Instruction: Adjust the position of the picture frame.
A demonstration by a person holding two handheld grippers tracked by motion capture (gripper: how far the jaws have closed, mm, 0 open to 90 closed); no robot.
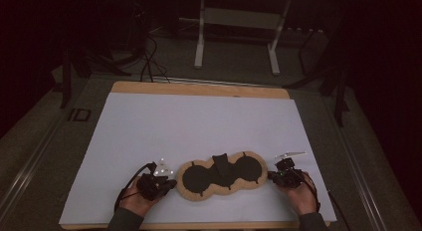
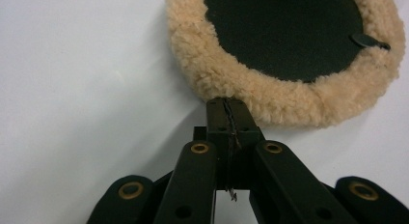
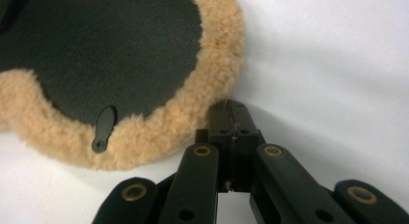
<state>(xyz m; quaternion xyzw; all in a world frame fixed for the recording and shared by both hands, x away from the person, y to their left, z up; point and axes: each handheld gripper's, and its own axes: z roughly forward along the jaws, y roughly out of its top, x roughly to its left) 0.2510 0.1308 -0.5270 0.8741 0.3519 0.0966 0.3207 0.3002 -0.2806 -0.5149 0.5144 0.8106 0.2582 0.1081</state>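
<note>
A two-lobed pad (image 1: pixel 221 177) lies flat near the front of the white sheet, black in the middle with a tan fleece rim. A black flap (image 1: pixel 220 166) crosses its waist. My left gripper (image 1: pixel 171 182) sits at the pad's left end. In the left gripper view its jaws (image 2: pixel 226 104) are shut together, tips against the fleece rim (image 2: pixel 289 101), with nothing seen between them. My right gripper (image 1: pixel 271 175) sits at the pad's right end. In the right gripper view it (image 3: pixel 230 105) is shut too, its tips beside the fleece (image 3: pixel 144 137). A small black tab (image 3: pixel 103 130) lies on that rim.
The white sheet (image 1: pixel 199 121) covers a wooden tabletop (image 1: pixel 199 88). Beyond the table stand a white frame's legs (image 1: pixel 199 37), and cables (image 1: pixel 149 61) lie on the dark floor. A hand holds each gripper at the sheet's front edge.
</note>
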